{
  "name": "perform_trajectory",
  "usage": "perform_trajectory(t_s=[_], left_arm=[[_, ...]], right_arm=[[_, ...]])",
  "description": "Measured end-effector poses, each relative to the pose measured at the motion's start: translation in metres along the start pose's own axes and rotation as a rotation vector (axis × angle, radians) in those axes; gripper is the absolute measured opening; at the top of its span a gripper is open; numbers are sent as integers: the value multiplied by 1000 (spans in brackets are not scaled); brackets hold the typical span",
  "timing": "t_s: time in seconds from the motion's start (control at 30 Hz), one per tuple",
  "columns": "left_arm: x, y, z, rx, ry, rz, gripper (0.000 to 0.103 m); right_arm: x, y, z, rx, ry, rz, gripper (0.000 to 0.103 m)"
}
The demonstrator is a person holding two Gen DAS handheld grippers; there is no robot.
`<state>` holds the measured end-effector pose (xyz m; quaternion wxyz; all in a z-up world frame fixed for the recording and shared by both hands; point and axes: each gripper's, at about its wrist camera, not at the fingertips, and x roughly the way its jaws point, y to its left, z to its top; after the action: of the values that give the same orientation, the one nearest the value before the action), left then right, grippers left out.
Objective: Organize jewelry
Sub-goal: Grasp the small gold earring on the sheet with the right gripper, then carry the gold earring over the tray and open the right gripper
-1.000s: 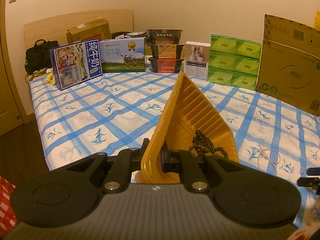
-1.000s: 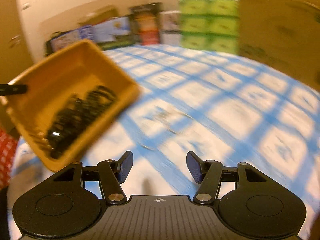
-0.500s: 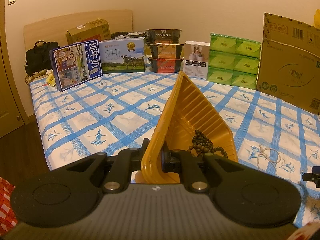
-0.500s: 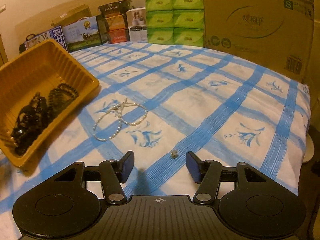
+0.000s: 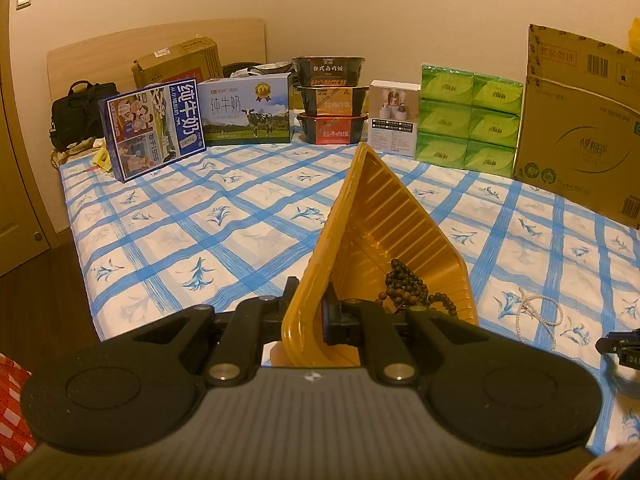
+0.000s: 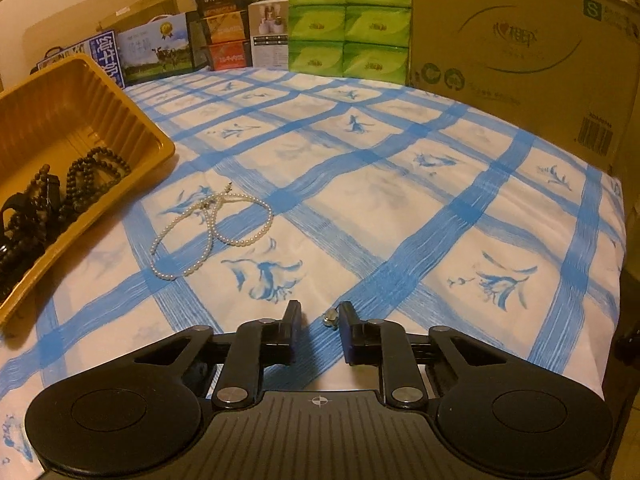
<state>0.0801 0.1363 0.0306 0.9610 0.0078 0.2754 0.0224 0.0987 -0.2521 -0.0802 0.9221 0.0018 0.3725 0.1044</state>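
A yellow plastic tray (image 5: 384, 216) (image 6: 80, 96) is tilted up, and my left gripper (image 5: 310, 300) is shut on its near rim. Dark bead bracelets (image 5: 404, 288) (image 6: 80, 184) lie inside it. A white pearl necklace (image 6: 212, 232) (image 5: 536, 312) rests on the blue-checked bedsheet just right of the tray. My right gripper (image 6: 319, 314) is low over the sheet with its jaws closing. A small silvery jewelry piece (image 6: 331, 317) lies between them, next to the right finger, with a gap left on its other side.
Milk cartons (image 5: 244, 110), stacked food bowls (image 5: 330, 100), green tissue packs (image 6: 348, 24) and a large cardboard box (image 6: 520, 48) line the back of the bed. The bed's edge falls away at the right (image 6: 616, 280), and dark floor (image 5: 36, 292) lies to the left.
My right gripper has swung from the tray toward the small silvery piece and sunk to the sheet, and its jaws have narrowed around it. The left gripper and tray have kept still.
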Motion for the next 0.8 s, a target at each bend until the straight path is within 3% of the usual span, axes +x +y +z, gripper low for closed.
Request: perform_trajectory(t_s=[0.13, 0.47, 0.8], left_arm=[[0, -1, 0, 3, 0, 0, 9], [-1, -1, 0, 1, -1, 0, 9], [0, -2, 1, 2, 0, -2, 9]], right_arm=[[0, 5, -1, -33, -3, -9, 7], [-15, 21, 2, -128, -50, -18, 7], [-29, 59, 26, -137, -83, 121, 7]])
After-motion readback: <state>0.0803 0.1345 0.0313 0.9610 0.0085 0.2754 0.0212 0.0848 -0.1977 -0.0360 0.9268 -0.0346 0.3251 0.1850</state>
